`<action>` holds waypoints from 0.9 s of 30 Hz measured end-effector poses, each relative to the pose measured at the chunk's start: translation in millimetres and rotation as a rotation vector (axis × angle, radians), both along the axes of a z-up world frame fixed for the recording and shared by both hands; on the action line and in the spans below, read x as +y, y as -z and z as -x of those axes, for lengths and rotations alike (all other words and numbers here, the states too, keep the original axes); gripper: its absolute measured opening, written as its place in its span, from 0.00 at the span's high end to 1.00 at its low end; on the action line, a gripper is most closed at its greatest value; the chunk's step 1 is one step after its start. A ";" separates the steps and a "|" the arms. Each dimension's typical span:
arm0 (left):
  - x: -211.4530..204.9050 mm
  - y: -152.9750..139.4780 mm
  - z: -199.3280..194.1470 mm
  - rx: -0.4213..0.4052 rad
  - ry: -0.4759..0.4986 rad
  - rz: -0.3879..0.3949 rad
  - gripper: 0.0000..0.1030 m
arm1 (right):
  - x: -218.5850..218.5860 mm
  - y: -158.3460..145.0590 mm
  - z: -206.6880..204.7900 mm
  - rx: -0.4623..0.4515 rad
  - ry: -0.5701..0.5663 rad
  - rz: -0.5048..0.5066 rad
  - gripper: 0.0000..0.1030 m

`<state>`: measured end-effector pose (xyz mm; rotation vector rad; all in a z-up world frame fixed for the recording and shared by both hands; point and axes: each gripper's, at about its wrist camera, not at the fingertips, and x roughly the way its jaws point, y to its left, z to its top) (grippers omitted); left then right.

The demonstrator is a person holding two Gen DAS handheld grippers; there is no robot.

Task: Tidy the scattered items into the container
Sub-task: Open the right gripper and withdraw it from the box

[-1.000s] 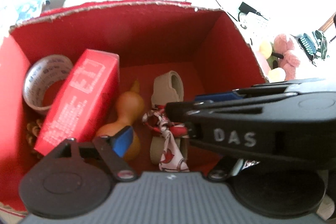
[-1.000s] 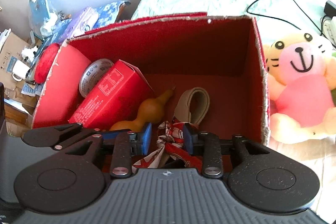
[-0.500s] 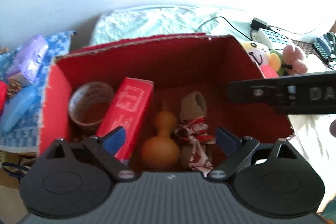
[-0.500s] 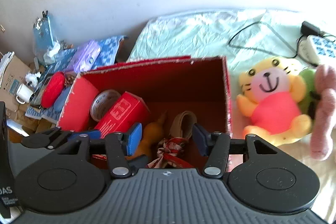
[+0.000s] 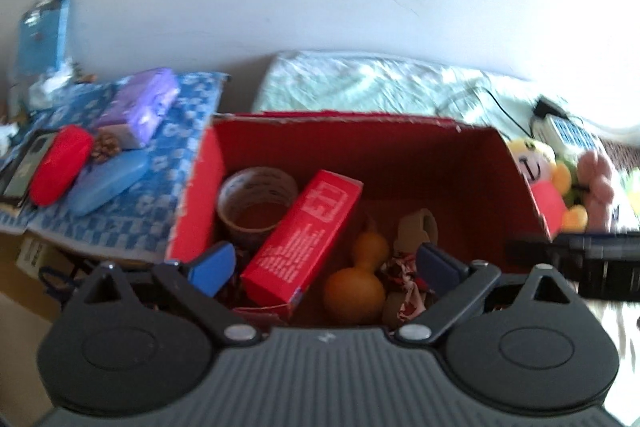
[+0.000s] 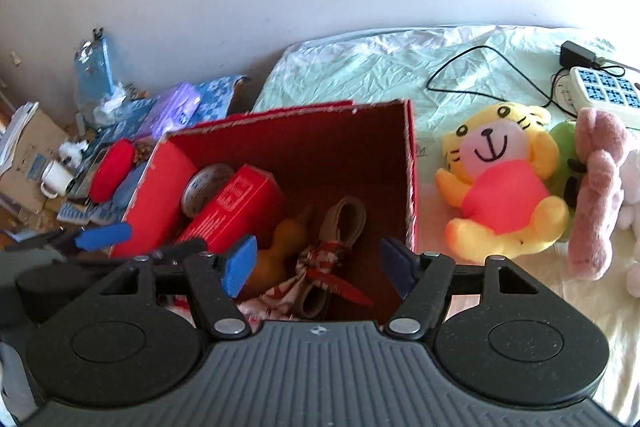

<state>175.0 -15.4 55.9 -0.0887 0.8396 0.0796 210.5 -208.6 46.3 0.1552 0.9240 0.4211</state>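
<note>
A red cardboard box point(image 5: 400, 143) point(image 6: 412, 163) stands on the bed. Inside lie a tape roll point(image 5: 258, 203), a red carton point(image 5: 304, 239) point(image 6: 236, 207), an orange gourd point(image 5: 356, 283) point(image 6: 280, 247), a beige strap point(image 6: 348, 219) and a red-and-white patterned cloth point(image 6: 320, 263) point(image 5: 408, 271). My left gripper point(image 5: 324, 265) hangs above the box's near side, jaws still opening, nothing between them. My right gripper point(image 6: 318, 265) is also above the near side with its jaws opening; the cloth lies free below them.
Right of the box lie a yellow plush tiger point(image 6: 504, 183), a pink plush point(image 6: 596, 195) and a power strip point(image 6: 604, 95) with a cable. Left of it a blue checked cloth point(image 5: 176, 123) carries a red case point(image 5: 60, 163), a blue case point(image 5: 108, 183) and a purple pack point(image 5: 140, 107).
Both grippers rose and drew back from the box, widening their jaws. The right one let go of the patterned cloth, which now lies in the box.
</note>
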 end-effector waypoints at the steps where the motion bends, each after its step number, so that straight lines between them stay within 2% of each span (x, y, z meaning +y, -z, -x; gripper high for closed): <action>1: -0.9 -1.9 4.8 -0.018 -0.029 -0.006 0.04 | -1.1 0.1 3.7 0.000 -0.009 -0.003 0.32; 7: -17.1 -8.6 22.8 -0.031 -0.126 -0.055 0.04 | -15.5 -1.4 25.9 -0.017 -0.019 0.012 0.32; 11: -26.2 -8.6 29.9 -0.003 -0.186 -0.058 0.04 | -26.0 5.9 33.0 -0.029 0.023 0.047 0.32; 17: -41.3 -7.8 44.1 0.020 -0.254 -0.081 0.03 | -33.9 15.1 44.3 -0.006 -0.007 0.043 0.31; 25: -52.2 -4.9 64.5 0.016 -0.266 -0.110 0.02 | -28.3 31.9 61.7 0.042 -0.029 0.045 0.30; 27: -51.9 -5.4 68.0 0.011 -0.259 -0.114 0.02 | -26.4 32.5 65.2 0.042 -0.025 0.046 0.27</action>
